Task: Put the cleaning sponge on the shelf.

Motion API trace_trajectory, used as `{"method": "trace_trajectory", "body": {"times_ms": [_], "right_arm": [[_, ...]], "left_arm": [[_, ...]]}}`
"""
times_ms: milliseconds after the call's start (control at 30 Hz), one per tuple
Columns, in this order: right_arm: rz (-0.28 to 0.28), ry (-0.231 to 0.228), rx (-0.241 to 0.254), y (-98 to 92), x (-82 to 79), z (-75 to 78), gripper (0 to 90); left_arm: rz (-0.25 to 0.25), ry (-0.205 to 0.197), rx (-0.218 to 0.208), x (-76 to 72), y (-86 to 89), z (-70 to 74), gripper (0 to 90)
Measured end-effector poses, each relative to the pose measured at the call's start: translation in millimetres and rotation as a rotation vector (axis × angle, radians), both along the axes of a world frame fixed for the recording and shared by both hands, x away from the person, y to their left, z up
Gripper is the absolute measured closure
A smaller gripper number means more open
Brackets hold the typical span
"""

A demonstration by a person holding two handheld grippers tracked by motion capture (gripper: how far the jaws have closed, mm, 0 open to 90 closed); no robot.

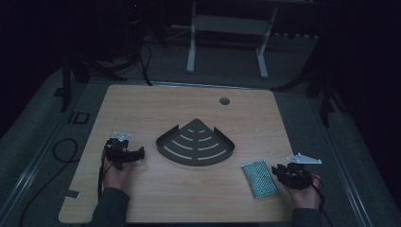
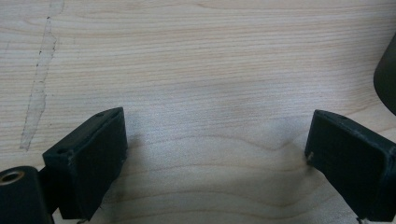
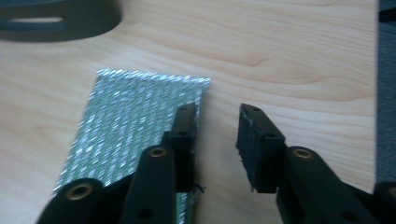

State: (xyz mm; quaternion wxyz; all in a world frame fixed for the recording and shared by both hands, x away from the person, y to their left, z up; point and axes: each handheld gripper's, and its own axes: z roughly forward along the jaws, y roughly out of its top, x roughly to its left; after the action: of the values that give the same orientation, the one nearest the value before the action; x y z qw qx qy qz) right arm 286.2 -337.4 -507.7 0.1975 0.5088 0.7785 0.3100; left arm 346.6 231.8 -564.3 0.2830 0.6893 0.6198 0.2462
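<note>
wood table (image 1: 142,101) | right tongs (image 3: 217,135) parted beside silver sponge (image 3: 135,116)

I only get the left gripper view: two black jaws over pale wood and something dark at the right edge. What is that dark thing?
Observer: It is a dark quarter-round metal corner shelf with curved slots, lying flat in the middle of the wooden table.
Operator: Is anything else on the table?
Observer: Yes, a shiny silver-green rectangular scouring pad lies near the front right of the table.
Operator: Where is the other gripper?
Observer: The right gripper hovers at that pad's right edge, jaws apart, one jaw over the pad and the other over bare wood.
Operator: And mine?
Observer: The left gripper sits left of the shelf, open and pointing toward it.
</note>
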Motion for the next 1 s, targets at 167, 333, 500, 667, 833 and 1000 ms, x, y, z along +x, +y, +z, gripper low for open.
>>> {"method": "trace_trajectory", "body": {"times_ms": [167,333,500,667,833,1000], "right_arm": [[0.05,0.018,-0.023,5.8,-6.0,3.6,73.6],[0.074,0.038,-0.045,9.6,-12.7,0.5,73.7],[0.07,0.065,-0.033,6.8,-11.6,-4.7,74.0],[0.064,0.086,-0.025,5.5,-5.1,-7.7,74.0],[0.069,0.102,-0.026,6.4,1.4,-10.4,73.8],[0.088,0.148,-0.035,7.8,8.3,-14.1,73.8]], "left_arm": [[0.0,0.0,0.0,0.0,0.0,0.0,6.0],[0.0,0.0,0.0,0.0,0.0,0.0,6.0],[0.0,0.0,0.0,0.0,0.0,0.0,6.0],[0.0,0.0,0.0,0.0,0.0,0.0,6.0],[0.0,0.0,0.0,0.0,0.0,0.0,6.0],[0.0,0.0,0.0,0.0,0.0,0.0,6.0]]}}
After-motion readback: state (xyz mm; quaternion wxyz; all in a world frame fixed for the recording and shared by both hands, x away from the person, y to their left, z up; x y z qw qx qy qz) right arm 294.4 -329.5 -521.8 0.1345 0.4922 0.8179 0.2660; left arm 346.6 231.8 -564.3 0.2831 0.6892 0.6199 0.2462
